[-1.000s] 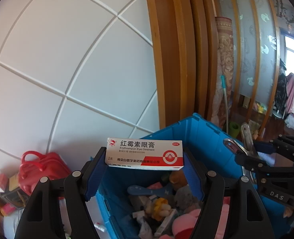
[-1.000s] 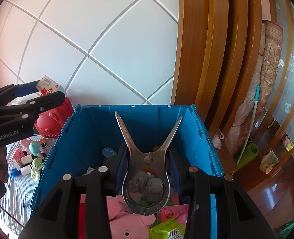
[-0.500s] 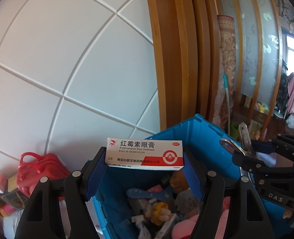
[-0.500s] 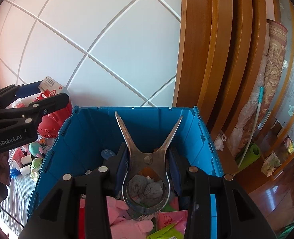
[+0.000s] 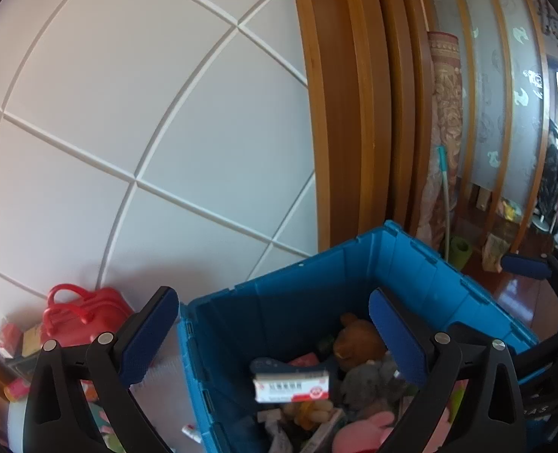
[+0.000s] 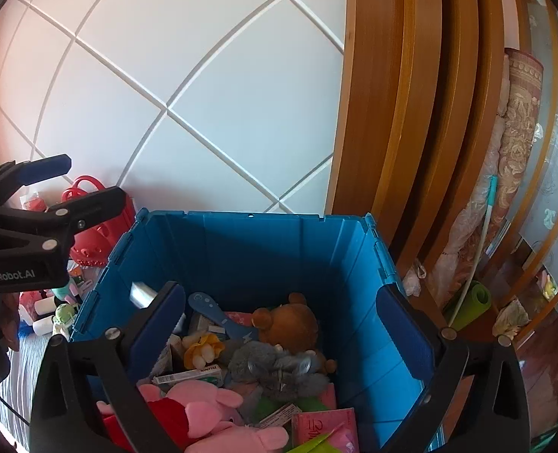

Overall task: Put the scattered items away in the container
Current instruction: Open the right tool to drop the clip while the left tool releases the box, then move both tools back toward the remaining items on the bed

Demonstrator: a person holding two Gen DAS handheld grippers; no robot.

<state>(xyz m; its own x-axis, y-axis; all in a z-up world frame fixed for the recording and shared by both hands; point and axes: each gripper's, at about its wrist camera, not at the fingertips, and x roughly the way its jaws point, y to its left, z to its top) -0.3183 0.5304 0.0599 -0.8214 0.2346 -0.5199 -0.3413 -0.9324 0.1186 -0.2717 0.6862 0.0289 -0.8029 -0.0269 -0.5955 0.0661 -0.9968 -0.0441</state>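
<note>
The ointment box (image 5: 292,387) is dropping blurred into the blue crate (image 5: 354,264), both the left gripper (image 5: 271,334) and right gripper (image 6: 279,328) having just sprung wide and empty, so they'd best lift clear before fetching more.

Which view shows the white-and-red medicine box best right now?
The left wrist view: the medicine box shows blurred between the open left gripper's fingers, inside the blue crate. In the right wrist view I cannot pick it out.
</note>
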